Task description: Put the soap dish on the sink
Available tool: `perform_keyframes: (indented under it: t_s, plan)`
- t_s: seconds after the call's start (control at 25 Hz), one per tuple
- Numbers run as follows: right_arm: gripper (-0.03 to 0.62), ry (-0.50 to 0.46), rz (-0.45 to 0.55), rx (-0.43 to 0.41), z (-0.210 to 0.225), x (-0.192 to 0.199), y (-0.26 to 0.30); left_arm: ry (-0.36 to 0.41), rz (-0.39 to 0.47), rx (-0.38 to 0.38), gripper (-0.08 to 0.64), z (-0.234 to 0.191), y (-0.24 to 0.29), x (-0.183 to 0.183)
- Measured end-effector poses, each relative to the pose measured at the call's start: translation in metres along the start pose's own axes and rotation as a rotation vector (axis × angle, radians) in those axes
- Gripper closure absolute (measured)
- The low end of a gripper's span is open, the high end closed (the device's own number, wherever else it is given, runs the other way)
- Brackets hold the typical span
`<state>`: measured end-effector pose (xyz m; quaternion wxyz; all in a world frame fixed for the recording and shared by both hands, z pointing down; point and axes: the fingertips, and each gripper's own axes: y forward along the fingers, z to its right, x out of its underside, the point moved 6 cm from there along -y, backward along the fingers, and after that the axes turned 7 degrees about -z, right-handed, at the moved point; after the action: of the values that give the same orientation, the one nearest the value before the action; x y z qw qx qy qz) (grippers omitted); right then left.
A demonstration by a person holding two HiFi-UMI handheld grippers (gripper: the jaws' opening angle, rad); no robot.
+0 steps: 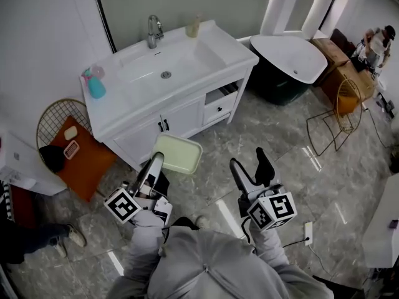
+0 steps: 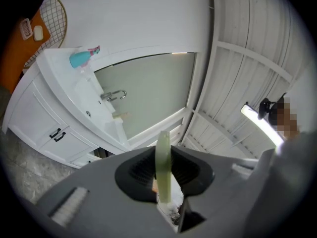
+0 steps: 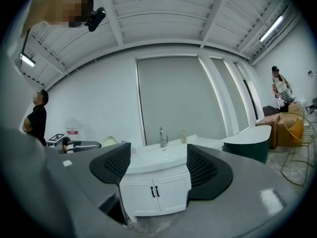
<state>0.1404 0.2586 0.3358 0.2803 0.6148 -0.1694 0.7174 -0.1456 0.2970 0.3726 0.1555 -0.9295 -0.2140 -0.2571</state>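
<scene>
The left gripper [image 2: 163, 182] is pinched narrow on the soap dish [image 2: 163, 155]; its pads bite one rim, so the pale green dish shows edge-on between them. In the head view the dish hangs out from the jaws roughly flat, in front of the sink [image 1: 209, 47], short of it and lower than its top. It is over the floor just before the cabinet doors [image 1: 163, 124] under the sink.

The right gripper [image 3: 158, 165] stands with its jaws wide apart and nothing between them; it points at the sink from the same side and is free to help.

The dish looks like thin, stiff plastic with a raised lip, so probably light and not fragile. Its smooth finish could slip or pivot in a one-edge pinch, since the whole tray hangs out past the pads. The grip seems best kept on the lip near the middle of a short side, firm enough to stop it swinging.

On the sink, the faucet [image 1: 153, 31] sits at the back, a small bottle [image 1: 194, 26] at the back right corner, and a teal bottle [image 1: 95, 86] on the left deck; the right deck looks the freest spot for the dish.
</scene>
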Motion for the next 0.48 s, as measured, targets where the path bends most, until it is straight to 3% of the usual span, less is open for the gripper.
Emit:
perform_keyframes:
  t_s: [0.48]
  plan:
    - [0.238, 0.022, -0.011, 0.046, 0.075, -0.006, 0.096, -0.028, -0.033, 0.002, 0.439, -0.069, 0.113, -0.039]
